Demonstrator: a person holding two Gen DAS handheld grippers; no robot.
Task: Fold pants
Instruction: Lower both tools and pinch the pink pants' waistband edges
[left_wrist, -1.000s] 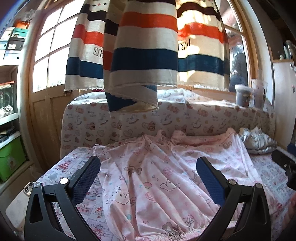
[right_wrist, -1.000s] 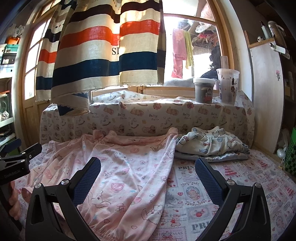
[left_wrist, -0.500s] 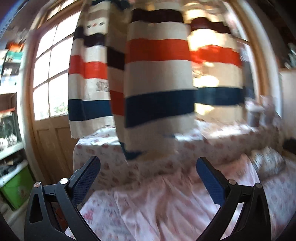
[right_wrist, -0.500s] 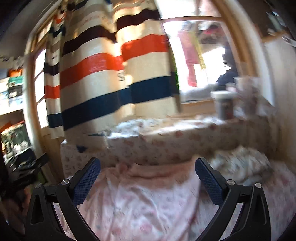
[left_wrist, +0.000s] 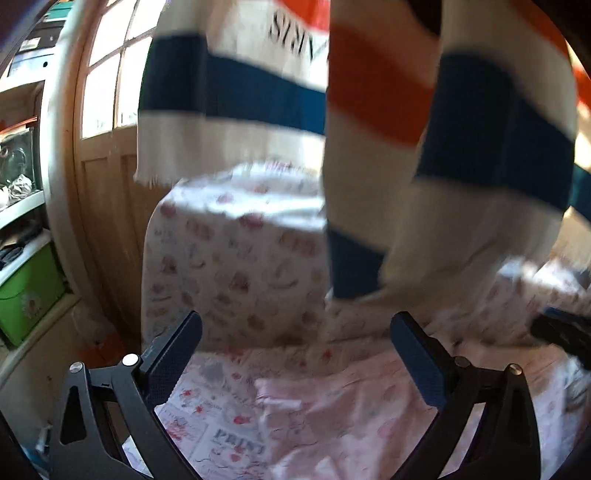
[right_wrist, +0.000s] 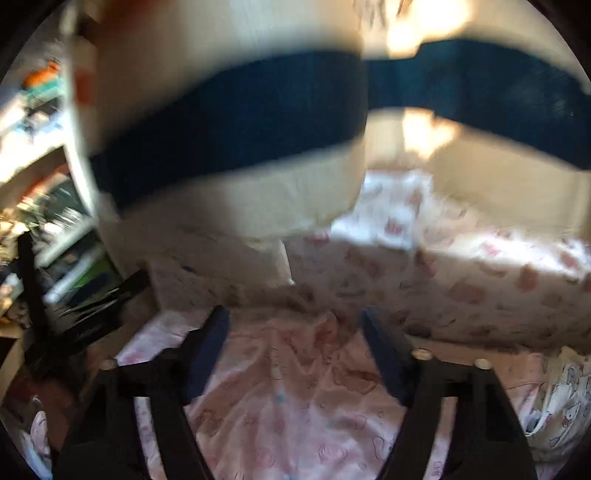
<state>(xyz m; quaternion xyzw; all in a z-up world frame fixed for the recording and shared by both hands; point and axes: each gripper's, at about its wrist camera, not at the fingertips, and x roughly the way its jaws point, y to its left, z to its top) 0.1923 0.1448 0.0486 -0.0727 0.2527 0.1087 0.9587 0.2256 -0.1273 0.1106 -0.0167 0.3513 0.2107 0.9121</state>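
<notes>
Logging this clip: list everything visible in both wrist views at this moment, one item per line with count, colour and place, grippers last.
pants: one, pale pink with cartoon print, spread on the bed below both grippers.
bed cover: one, white with red and blue print, under the pants.
backrest: one, white with pink print, behind the bed.
striped blanket: one, cream with blue and orange bands, hanging in front of the window.
white garment: one, white with cartoon print, at the bed's right edge.
green bin: one, green, low on the left shelves.
left gripper: one, black with blue pads, jaws wide apart, empty.
right gripper: one, black with blue pads, jaws apart, over the pants, blurred.
</notes>
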